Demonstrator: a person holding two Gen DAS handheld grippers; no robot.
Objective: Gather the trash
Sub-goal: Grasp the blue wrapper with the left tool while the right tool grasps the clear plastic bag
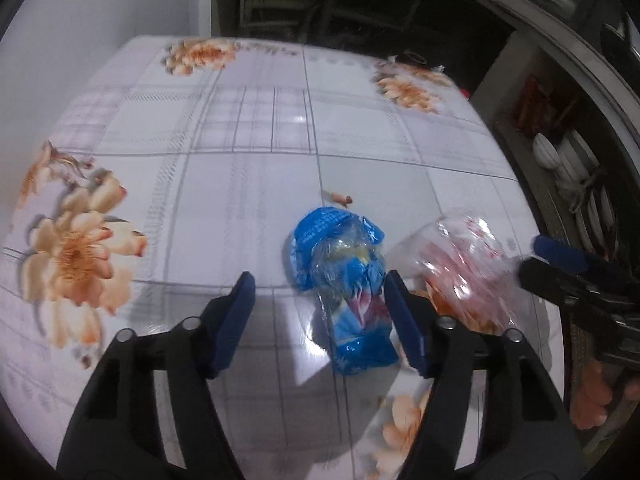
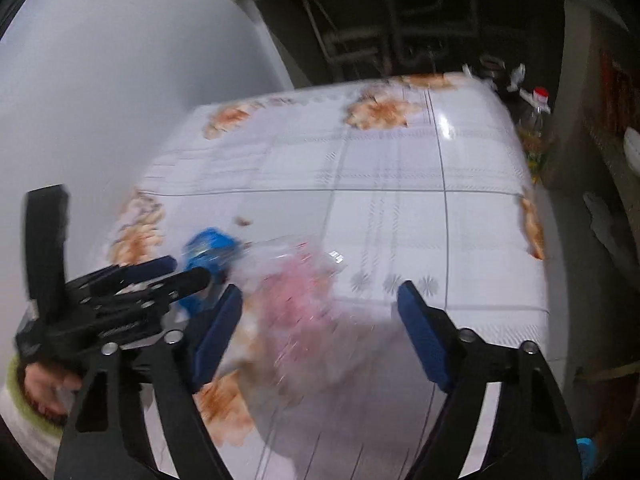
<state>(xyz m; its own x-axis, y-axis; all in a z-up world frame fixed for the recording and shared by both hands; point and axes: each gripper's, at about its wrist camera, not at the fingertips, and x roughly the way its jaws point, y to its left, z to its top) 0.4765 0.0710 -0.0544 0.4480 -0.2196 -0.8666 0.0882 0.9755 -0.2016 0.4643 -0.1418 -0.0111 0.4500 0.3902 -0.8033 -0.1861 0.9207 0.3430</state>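
While both grippers hover apart-jawed over the floral tablecloth (image 1: 240,128), left gripper (image 1: 320,316) straddles the blue wrapper (image 1: 344,280) without pinching; right gripper (image 2: 320,328) brackets the clear red-printed wrapper (image 2: 296,292) beside it.

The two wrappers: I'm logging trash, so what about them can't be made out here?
- Clear wrapper, right wrist view: motion blur smears its print and outline.
- Blue wrapper, right wrist view: the left tool covers part of it.
- Blue wrapper, left wrist view: lettering too small.
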